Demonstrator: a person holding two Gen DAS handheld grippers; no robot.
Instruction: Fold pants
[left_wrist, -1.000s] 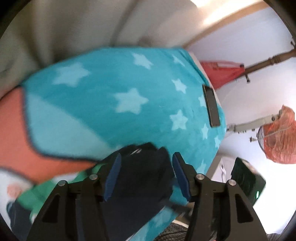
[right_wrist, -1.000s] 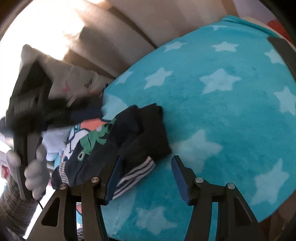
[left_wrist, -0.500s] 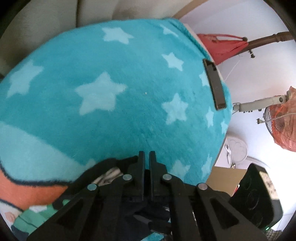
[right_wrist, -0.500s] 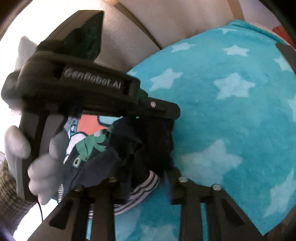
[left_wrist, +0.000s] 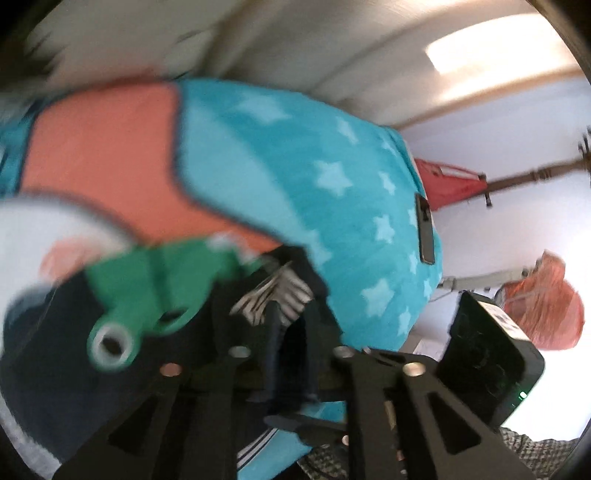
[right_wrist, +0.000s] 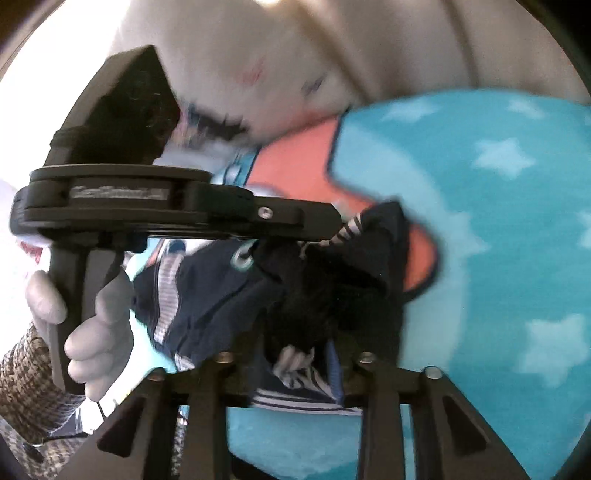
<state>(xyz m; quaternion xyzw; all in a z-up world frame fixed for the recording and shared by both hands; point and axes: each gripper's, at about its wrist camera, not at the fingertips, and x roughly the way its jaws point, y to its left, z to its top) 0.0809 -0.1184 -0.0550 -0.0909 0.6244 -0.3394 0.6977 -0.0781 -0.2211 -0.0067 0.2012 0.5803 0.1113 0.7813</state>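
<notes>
Dark navy pants (right_wrist: 207, 295) with a green dinosaur print (left_wrist: 155, 288) and striped cuffs lie bunched on a teal star blanket (right_wrist: 480, 221), partly over its orange patch (left_wrist: 103, 155). My left gripper (left_wrist: 293, 314) has its jaws narrow and opening, with dark cloth and a striped cuff (left_wrist: 284, 295) pinched between them. From the right wrist view, the left gripper (right_wrist: 334, 230) reaches in from the left, its tip at that cuff. My right gripper (right_wrist: 295, 347) is opening too, a thick wad of pants and striped waistband (right_wrist: 295, 365) filling the gap. Both views are blurred.
A beige sofa back (right_wrist: 369, 48) rises behind the blanket, with pale cloth (right_wrist: 258, 66) against it. A dark flat phone-like thing (left_wrist: 424, 229) lies near the blanket's right edge. Beyond that edge are a black device (left_wrist: 487, 354) and an orange-covered fan (left_wrist: 546, 306). A gloved hand (right_wrist: 99, 325) holds the left gripper.
Both grippers closed on the pants and swung left toward the orange patch, bunching the cloth. The left jaws, fully together half a second ago, now stand slightly apart; the right jaws are wider too.
</notes>
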